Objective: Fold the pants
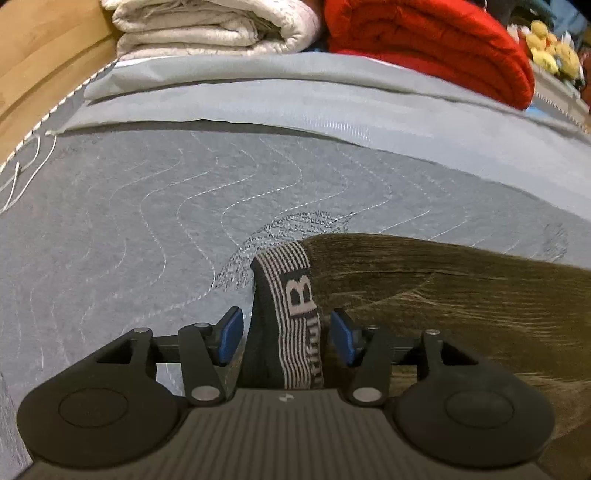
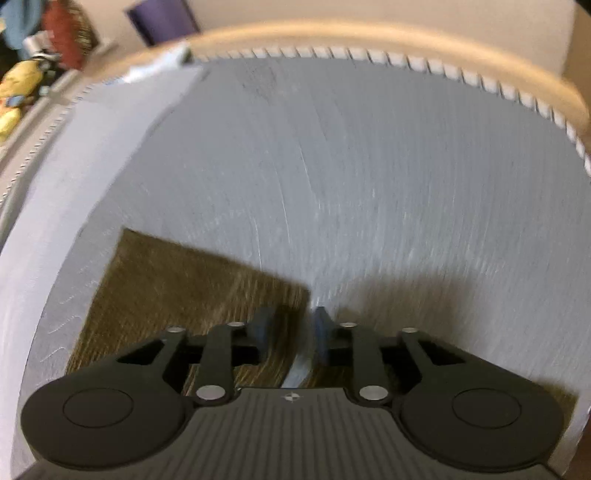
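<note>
Left wrist view looks down over a grey quilted mattress (image 1: 129,229), where olive-brown pants (image 1: 461,295) lie flat, spreading off to the right. Their striped waistband (image 1: 295,314), with a large letter B on it, stands up between the blue pads (image 1: 229,336) of the left gripper (image 1: 286,334); the jaws sit partly apart and I see a small gap on each side, so the pads do not press the band. Farther back a grey sheet (image 1: 332,99) lies across the bed, with a folded cream blanket (image 1: 210,26) and a red quilt (image 1: 436,44) stacked behind it. Right wrist view is smeared by motion blur. It shows the right gripper (image 2: 291,332) over a corner of the pants (image 2: 192,280), its jaws partly apart, the left pad over the cloth and the right pad just past the edge. Whether the pads grip the fabric I cannot tell. Yellow toys (image 2: 14,92) sit at far left.
</note>
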Available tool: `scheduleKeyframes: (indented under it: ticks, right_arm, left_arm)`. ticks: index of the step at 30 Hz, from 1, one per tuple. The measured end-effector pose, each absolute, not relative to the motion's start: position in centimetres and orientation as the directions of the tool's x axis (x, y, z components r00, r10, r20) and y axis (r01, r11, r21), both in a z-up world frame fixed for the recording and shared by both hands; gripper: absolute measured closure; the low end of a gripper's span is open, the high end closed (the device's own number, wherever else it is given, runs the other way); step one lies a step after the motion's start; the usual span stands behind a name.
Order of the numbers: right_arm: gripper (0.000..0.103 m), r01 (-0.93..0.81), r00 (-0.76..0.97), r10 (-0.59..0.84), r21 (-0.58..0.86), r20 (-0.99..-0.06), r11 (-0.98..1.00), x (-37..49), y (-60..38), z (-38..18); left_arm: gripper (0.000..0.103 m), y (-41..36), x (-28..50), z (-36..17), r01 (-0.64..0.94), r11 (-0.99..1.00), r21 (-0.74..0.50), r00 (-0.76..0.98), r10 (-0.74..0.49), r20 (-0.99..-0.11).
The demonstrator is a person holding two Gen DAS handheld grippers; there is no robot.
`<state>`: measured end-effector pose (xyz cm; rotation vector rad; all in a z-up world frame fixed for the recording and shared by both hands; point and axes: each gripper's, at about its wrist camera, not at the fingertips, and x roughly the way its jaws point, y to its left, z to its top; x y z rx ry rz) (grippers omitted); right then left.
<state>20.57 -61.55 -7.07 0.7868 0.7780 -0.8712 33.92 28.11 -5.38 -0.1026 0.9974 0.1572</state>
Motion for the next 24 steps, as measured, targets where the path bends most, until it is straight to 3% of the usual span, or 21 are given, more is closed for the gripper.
scheduleKeyframes:
  ticks: [6,9,11,17,20,24]
  right_arm:
    - [0.062,0.791,0.507,-0.214,0.352,-0.835,0.501,16.6,-62.7,-6.2]
    - [0.052,0.736,0.515,-0.167,0.334,-0.841,0.589,14.3,-62.5,-6.0]
    - [0.051,0.708,0.494,-0.159,0.289,-0.855,0.645,12.4,-62.5,-5.9]
    - [0.044,0.663,0.424,-0.089,0.241,-0.901,0.709,6.9,-64.1,-8.4]
    - [0.041,0.632,0.374,-0.057,0.209,-0.926,0.746,5.3,-64.1,-9.8]
    - [0.038,0.580,0.308,-0.083,0.118,-0.948,0.806,4.2,-63.8,-11.3]
  left_arm:
    - [0.045,28.5,29.7,-2.5,-0.188,0.975,-0.122,0.525,-0.005,-0.851]
    - [0.045,28.4,26.6,-1.4,-0.178,0.975,-0.131,0.492,-0.027,-0.870]
    - [0.045,28.3,24.0,-0.7,-0.168,0.978,-0.124,0.482,-0.028,-0.876]
    - [0.033,28.9,17.5,-1.9,-0.213,0.961,-0.179,0.483,-0.055,-0.874]
    - [0.033,28.3,17.0,-4.9,-0.196,0.974,-0.114,0.383,-0.031,-0.923]
    - [0.027,28.1,17.2,-5.9,-0.119,0.993,-0.021,0.402,0.028,-0.915]
